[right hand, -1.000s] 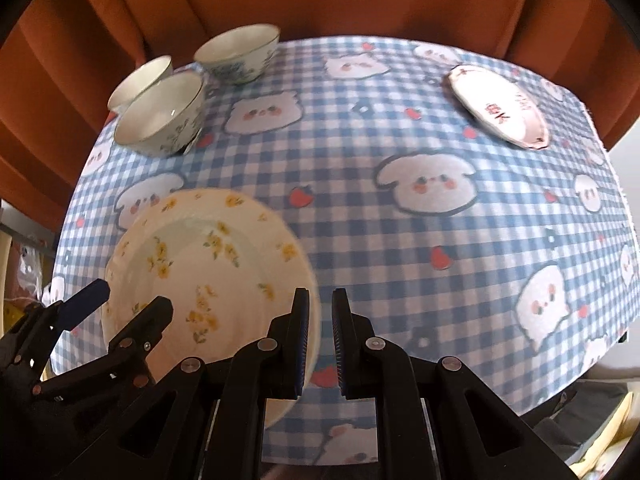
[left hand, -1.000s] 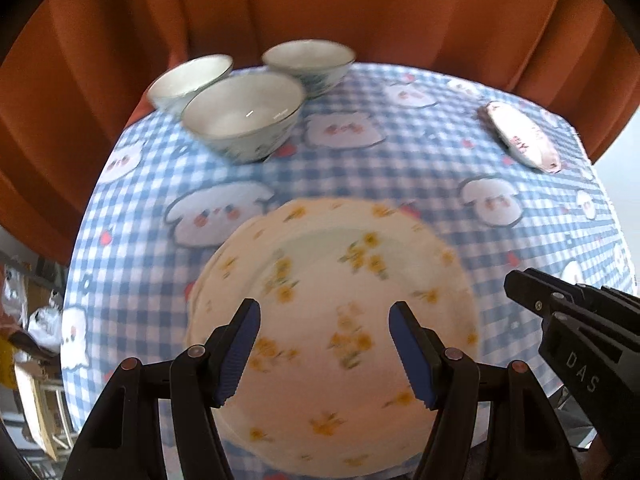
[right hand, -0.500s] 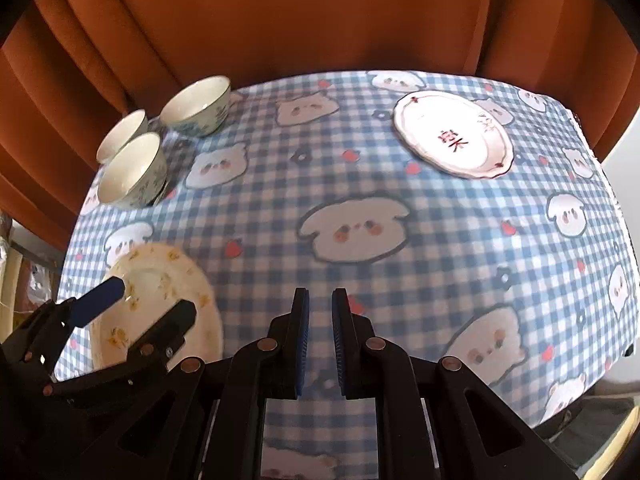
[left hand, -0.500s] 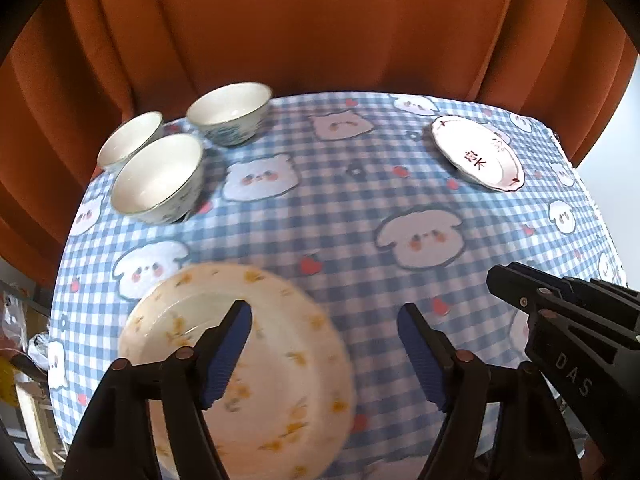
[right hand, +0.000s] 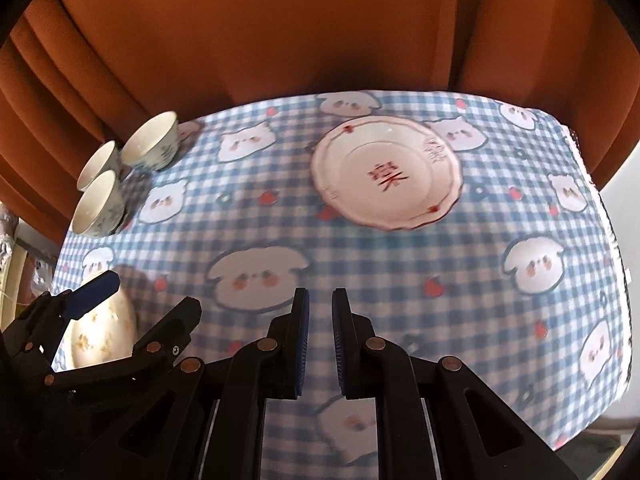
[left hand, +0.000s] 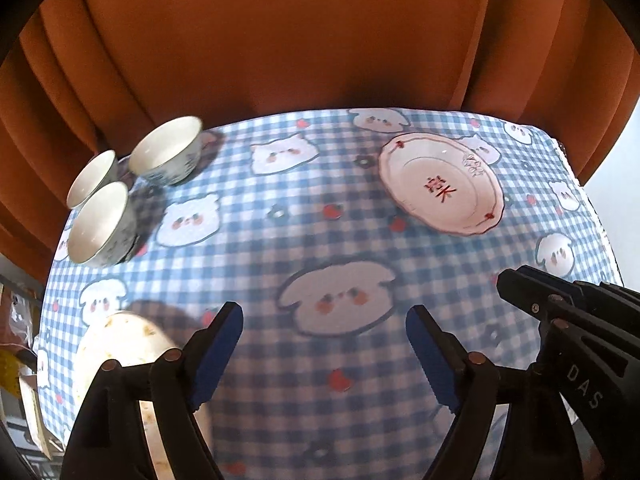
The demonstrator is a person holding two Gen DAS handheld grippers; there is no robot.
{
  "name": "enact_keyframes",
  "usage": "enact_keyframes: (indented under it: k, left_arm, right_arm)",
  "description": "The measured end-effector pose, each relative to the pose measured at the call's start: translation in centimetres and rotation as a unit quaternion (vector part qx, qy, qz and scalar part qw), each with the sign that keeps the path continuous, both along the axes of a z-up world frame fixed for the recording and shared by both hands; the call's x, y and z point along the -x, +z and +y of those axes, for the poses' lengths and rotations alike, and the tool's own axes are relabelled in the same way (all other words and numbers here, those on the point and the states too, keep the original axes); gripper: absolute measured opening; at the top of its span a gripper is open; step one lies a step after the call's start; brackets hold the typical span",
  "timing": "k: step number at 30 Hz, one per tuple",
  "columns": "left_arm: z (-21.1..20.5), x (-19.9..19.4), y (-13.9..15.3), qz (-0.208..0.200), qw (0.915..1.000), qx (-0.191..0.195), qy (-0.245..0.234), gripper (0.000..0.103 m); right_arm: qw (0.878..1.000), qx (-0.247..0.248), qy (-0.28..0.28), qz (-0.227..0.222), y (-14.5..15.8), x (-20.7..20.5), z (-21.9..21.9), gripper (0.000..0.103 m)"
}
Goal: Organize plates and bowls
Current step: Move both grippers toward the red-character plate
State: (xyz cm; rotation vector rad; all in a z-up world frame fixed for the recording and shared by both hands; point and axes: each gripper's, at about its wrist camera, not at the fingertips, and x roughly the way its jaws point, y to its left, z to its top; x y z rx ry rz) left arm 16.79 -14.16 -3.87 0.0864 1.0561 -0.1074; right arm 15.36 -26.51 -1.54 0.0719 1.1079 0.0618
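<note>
Three bowls (left hand: 162,150) (left hand: 91,174) (left hand: 100,224) stand in a cluster at the far left of the worktop (left hand: 360,240), which is covered by one checked cloth. Two plates lie on it: one white plate with red characters (left hand: 440,184) at the far right, one flowered plate (left hand: 120,340) at the near left. One orange curtain (left hand: 300,32) hangs behind.

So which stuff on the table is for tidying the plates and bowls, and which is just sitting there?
For the job:
- three bowls, grouped at the far left
- pink plate with red writing
- yellow flower plate, near left
- left tool, opening, nothing in it
- right tool, shut and empty

Just there:
- checked tablecloth
- orange curtain
</note>
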Motion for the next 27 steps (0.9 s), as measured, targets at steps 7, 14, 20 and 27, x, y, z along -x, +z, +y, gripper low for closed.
enact_keyframes:
  k: [7,14,20,27]
  left_arm:
    - [-4.9,-2.0,-0.5,-0.001,0.9999,-0.004,0.012,0.088]
    - [-8.5,-4.1,-0.4,-0.015,0.9995,-0.005,0.026,0.088]
    - [-9.9,-6.0,-0.6,-0.023,0.9988,-0.004,0.044,0.088]
    - [-11.9,-9.0,-1.7,-0.035,0.9982,-0.003,0.048,0.088]
  right_arm:
    - [1.000,-0.006,0.005,-0.008,-0.3,-2.4,-5.6,0.015]
    - [1.000,-0.016,0.010,-0.013,-0.7,-5.2,-9.1,0.015]
    - [0.999,-0.020,0.016,-0.022,-0.7,-7.4,-10.8,0.015]
    - [0.999,-0.023,0.010,-0.026,-1.3,-10.4,-12.2,0.016]
